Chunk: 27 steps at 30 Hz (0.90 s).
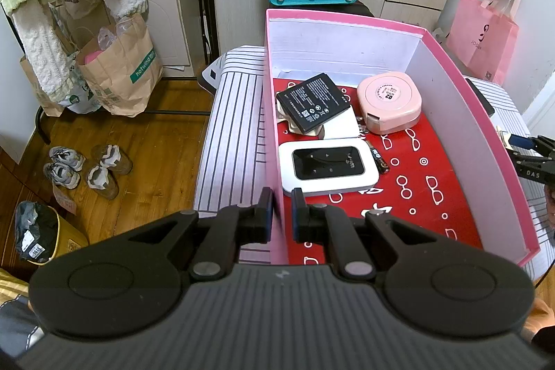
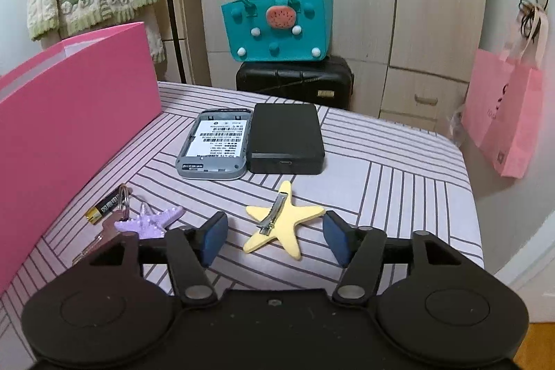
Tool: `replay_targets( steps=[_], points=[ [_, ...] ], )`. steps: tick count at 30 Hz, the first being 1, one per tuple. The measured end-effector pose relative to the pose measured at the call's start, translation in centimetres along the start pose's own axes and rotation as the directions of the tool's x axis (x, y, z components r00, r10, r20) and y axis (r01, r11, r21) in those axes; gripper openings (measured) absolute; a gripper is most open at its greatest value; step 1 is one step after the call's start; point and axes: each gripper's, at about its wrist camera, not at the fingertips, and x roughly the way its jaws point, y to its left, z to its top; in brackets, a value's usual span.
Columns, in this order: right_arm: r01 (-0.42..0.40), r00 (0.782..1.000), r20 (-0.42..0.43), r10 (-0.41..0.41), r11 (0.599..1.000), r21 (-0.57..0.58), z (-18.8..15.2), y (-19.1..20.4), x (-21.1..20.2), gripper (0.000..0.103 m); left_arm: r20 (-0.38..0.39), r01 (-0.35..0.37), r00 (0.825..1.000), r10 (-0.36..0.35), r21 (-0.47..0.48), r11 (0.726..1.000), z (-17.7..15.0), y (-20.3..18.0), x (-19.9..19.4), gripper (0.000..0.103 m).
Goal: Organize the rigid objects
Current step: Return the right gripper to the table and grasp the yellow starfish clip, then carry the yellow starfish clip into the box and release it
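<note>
A pink box with a red patterned floor holds a black battery pack, a round pink case, a white Wi-Fi router and a small battery. My left gripper is shut on the box's near left wall. On the striped cloth beside the box, my right gripper stands open. A yellow starfish hair clip lies between its fingers, untouched. To its left lie a purple starfish, keys and a battery. Farther back sit a grey open-backed router and a black hard drive.
A teal felt bag stands on a black case behind the table. A pink paper bag hangs at the right, past the table's edge. Brown paper bags and shoes are on the wooden floor at the left.
</note>
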Motion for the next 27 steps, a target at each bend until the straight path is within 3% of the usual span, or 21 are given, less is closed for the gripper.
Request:
replay_targets(
  steps=[6,8,15,22,27],
  points=[
    [0.015,0.999,0.027,-0.016,0.999,0.035,-0.2,-0.5,0.3,0.071,0.001,0.001,1.0,-0.001,-0.001,1.0,0.0,0.0,0.0,0.008],
    [0.026,0.999,0.04,-0.028,0.999,0.036,-0.2,-0.5,0.3,0.055,0.001,0.001,1.0,-0.001,0.0,1.0,0.0,0.0,0.0,0.008],
    [0.037,0.999,0.017,-0.038,0.997,0.067,0.0,-0.4,-0.2,0.055,0.001,0.007,1.0,-0.007,0.01,1.0,-0.1,-0.1,0.2,0.008],
    [-0.057,0.998,0.022,0.054,0.988,0.141,1.0,-0.1,-1.9,0.055,0.002,0.01,1.0,-0.01,0.034,0.999,-0.1,-0.1,0.2,0.008],
    [-0.164,0.986,0.051,0.158,0.976,0.141,3.0,1.8,-4.3,0.055,0.005,0.019,1.0,-0.019,0.037,0.999,-0.2,0.0,0.1,0.008]
  ],
)
